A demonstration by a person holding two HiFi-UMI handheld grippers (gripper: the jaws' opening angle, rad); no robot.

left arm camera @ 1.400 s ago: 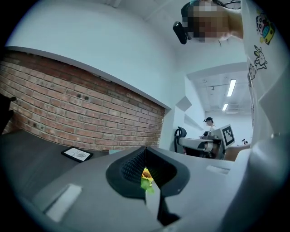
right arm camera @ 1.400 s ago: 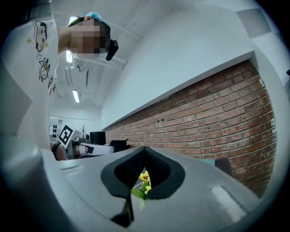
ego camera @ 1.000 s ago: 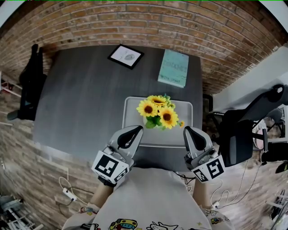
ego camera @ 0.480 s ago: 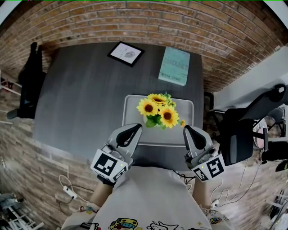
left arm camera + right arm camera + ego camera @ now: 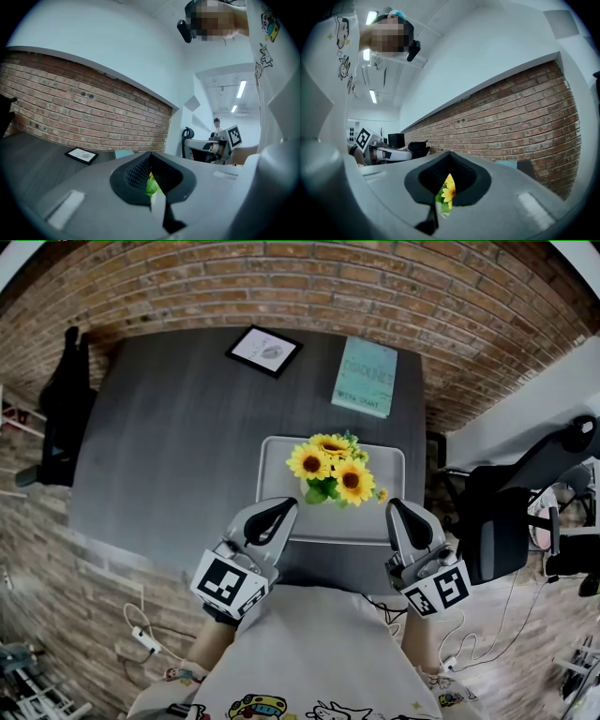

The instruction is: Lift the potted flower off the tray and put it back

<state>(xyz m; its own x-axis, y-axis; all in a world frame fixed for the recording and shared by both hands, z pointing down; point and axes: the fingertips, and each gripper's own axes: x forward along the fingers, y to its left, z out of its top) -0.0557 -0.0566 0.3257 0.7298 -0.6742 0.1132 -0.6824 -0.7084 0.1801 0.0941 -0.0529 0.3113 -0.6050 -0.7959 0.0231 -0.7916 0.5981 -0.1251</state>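
- Head view: the potted flower [image 5: 330, 470], a bunch of yellow sunflowers with green leaves, stands upright on the grey tray [image 5: 375, 522], toward the tray's far side.
- The tray lies on the dark grey table [image 5: 187, 446], near the table's front right edge.
- The left gripper [image 5: 284, 507] hangs at the tray's near left corner and the right gripper [image 5: 397, 508] just beside its near right corner; both are apart from the flower.
- In the left gripper view the jaws are pressed together with nothing pinched; a bit of green leaf and yellow petal [image 5: 151, 185] shows through the notch beyond them.
- In the right gripper view the jaws likewise meet, empty, with a sunflower [image 5: 448, 191] seen past them.
- At the table's far side lie a black-framed picture [image 5: 263, 350] and a teal book [image 5: 366, 378], well apart from the tray.
- A brick wall [image 5: 309, 287] runs behind the table; a black office chair [image 5: 511, 512] stands at the right.
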